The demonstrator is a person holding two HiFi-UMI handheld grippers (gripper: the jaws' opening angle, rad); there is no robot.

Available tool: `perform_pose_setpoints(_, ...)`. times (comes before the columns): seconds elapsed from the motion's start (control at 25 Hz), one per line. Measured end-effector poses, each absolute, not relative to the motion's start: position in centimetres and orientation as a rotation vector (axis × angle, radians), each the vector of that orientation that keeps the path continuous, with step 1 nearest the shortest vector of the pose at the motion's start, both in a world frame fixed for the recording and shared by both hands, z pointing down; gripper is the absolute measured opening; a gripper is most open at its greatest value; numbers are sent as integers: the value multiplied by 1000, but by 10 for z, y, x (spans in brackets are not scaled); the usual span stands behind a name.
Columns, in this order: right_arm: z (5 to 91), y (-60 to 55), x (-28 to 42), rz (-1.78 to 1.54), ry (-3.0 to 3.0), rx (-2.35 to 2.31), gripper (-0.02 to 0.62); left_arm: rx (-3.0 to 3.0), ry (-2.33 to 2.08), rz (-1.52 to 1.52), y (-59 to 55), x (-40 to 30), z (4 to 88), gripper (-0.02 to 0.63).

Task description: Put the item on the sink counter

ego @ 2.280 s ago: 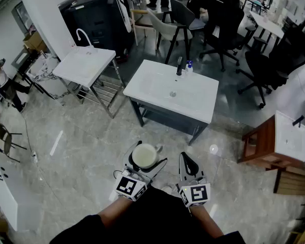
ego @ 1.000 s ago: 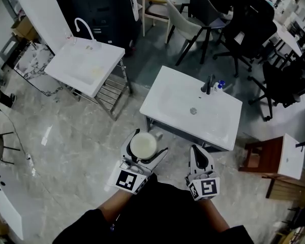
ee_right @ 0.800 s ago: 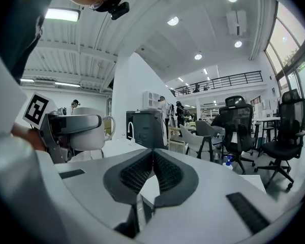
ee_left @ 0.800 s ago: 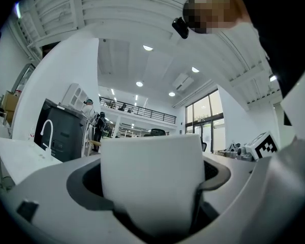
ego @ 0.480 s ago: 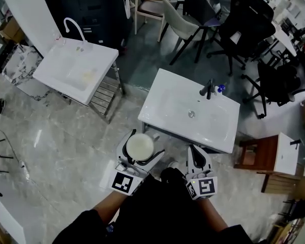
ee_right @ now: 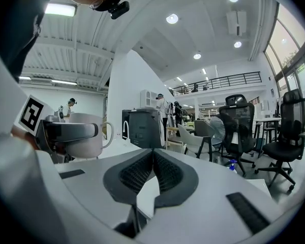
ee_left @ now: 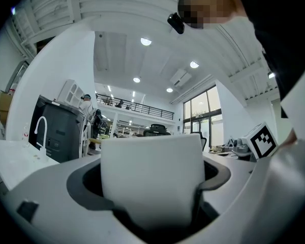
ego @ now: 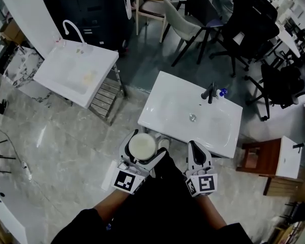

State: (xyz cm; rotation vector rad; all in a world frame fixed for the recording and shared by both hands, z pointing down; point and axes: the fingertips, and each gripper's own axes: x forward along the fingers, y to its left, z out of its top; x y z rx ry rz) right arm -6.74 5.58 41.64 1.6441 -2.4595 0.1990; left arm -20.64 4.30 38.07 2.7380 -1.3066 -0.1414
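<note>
A white mug (ego: 142, 146) (ee_left: 151, 179) sits upright between the jaws of my left gripper (ego: 141, 149), which is shut on it, just short of the near edge of the white sink counter (ego: 165, 103). In the right gripper view the mug (ee_right: 86, 135) shows at the left with its handle pointing right. My right gripper (ego: 195, 154) (ee_right: 153, 161) is shut with nothing in it, beside the left one at the counter's near right edge. The counter holds a dark faucet (ego: 212, 92), a drain (ego: 192, 118) and a small blue-capped bottle (ego: 222, 92).
A second white sink (ego: 73, 70) with a curved tap (ego: 72, 29) stands to the left on a metal frame. Office chairs (ego: 234, 29) crowd the back and right. A wooden stand with a small basin (ego: 290, 159) is at the right. The floor is grey marble.
I have walked closer to the sink counter; it has grown in view and both grippers, the left still holding the mug, now sit at its near edge.
</note>
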Motion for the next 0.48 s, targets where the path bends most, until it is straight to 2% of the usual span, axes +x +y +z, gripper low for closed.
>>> perform_pose_setpoints(0.48, 429, -71, -15, 252, -2470, 1700, 32, 2741, -1266, 3, -92, -138, 415, 468)
